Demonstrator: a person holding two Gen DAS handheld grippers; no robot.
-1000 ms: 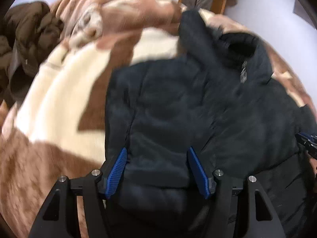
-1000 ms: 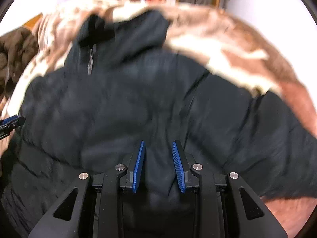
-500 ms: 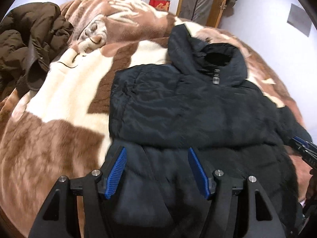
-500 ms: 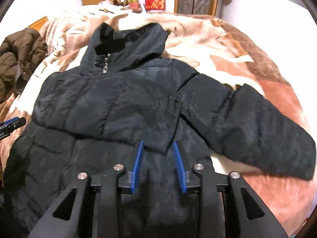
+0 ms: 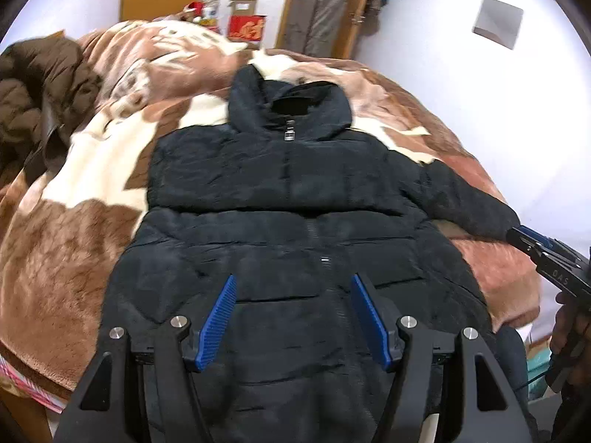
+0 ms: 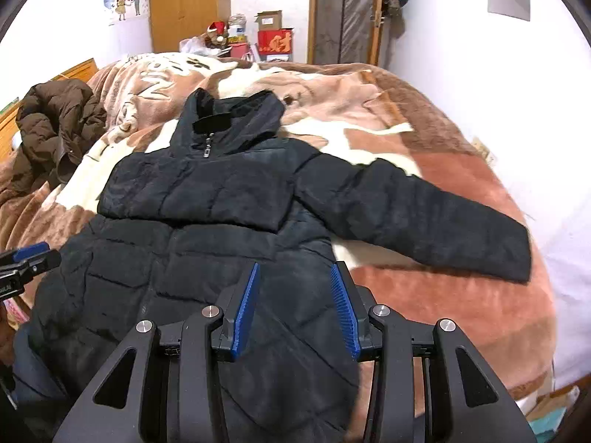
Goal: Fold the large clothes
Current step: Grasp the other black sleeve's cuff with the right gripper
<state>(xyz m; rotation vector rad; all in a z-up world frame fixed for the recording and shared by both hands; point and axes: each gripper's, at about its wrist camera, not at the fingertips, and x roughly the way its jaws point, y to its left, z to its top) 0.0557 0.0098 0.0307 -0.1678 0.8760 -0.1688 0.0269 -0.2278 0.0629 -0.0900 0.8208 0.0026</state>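
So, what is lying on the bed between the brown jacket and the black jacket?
Only the bare blanket lies between the brown jacket and the black jacket; the right wrist view shows it best.

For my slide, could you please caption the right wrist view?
Open right gripper above a black puffer jacket on a brown-and-cream blanket, one sleeve extended.

Both wrist views above hem, facing hood, sharing jacket (image 5: pixel 288 199)

Black puffer jacket (image 5: pixel 280 199) lies front-up on brown-and-cream blanket (image 5: pixel 74 258) | left gripper (image 5: pixel 293 317) above hem, jaws wide apart | brown coat (image 5: pixel 33 88) heaped far left | right gripper (image 5: pixel 532 238) at sleeve cuff
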